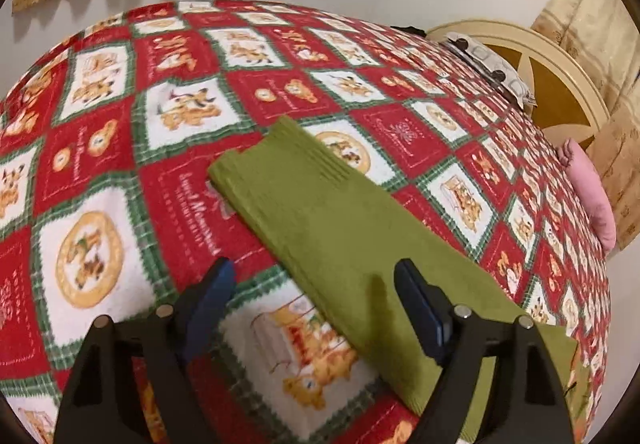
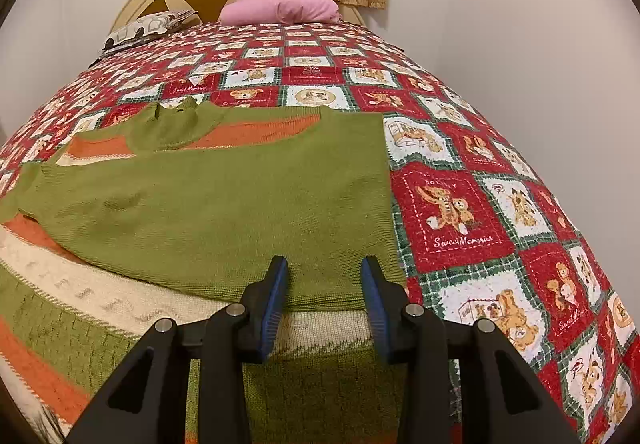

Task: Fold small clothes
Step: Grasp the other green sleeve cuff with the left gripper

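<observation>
Two grippers hovered over a bed with a red, white and green blanket. Left gripper had its jaws spread wide, empty, above a green sleeve lying flat on the blanket. Right gripper was likewise spread apart, gripping nothing, over the folded green sweater with orange and cream stripes.

On the bedspread we read "Sweet Memories" in white script on a red square under two teddy bears in the right wrist view, and again on a farther red square. The left wrist view shows similar script, too blurred for us to read.
</observation>
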